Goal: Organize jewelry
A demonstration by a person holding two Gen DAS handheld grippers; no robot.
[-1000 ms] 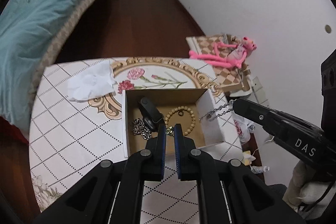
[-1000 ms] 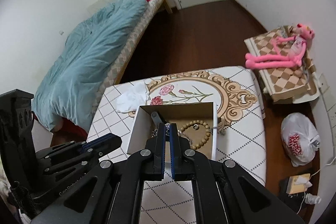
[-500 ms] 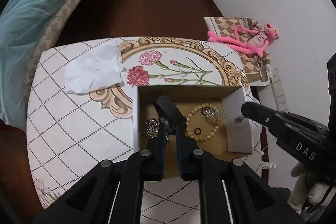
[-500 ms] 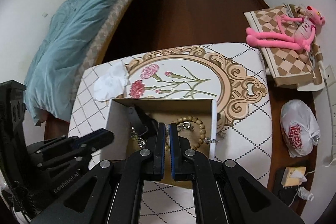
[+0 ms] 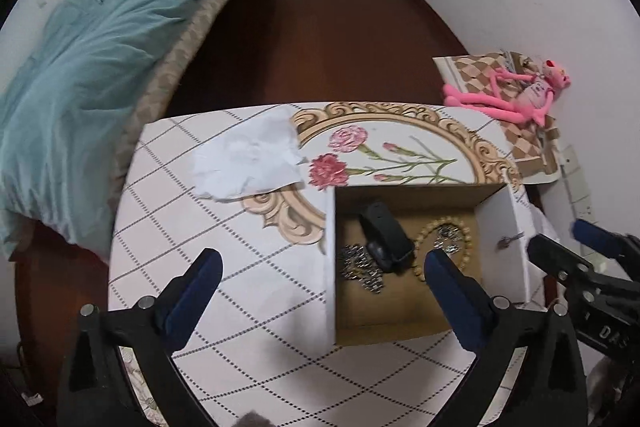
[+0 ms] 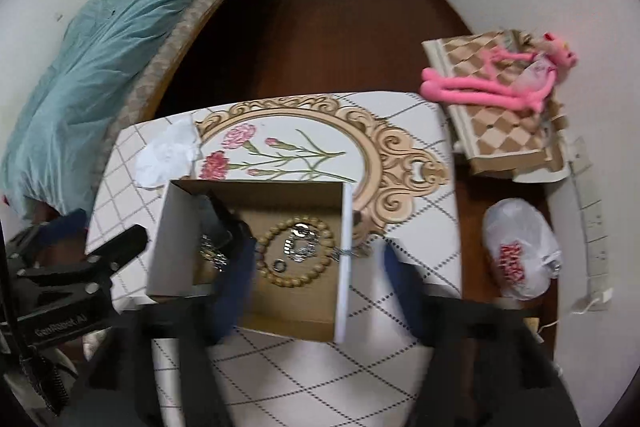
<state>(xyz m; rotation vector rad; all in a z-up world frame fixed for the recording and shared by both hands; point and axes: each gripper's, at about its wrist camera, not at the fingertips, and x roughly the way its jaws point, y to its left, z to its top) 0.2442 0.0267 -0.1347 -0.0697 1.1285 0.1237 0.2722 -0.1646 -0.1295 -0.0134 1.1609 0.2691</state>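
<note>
An open cardboard box [image 5: 330,255] [image 6: 344,267] stands on the table. Inside lie a black band [image 5: 386,237] [image 6: 228,223], a wooden bead bracelet [image 5: 466,241] [image 6: 298,253], a silver chain [image 5: 360,269] [image 6: 212,255] and a silver necklace [image 6: 300,245] whose chain end hangs over the box's right wall [image 6: 352,251] [image 5: 508,239]. My left gripper [image 5: 320,267] is open and empty above the box's left wall. My right gripper [image 6: 316,255] is open and empty above the box, its fingers blurred. It also shows in the left wrist view [image 5: 560,239].
A crumpled white tissue [image 5: 248,159] [image 6: 166,155] lies on the floral table [image 5: 200,227] [image 6: 404,155] left of the box. A bed with a teal blanket [image 5: 80,67] is at left. A pink plush toy [image 6: 492,83] and a plastic bag [image 6: 520,247] are at right.
Both grippers have opened from shut. The silver necklace that the right gripper held over the box's right wall now lies in the box. Both grippers have drawn back a little.
</note>
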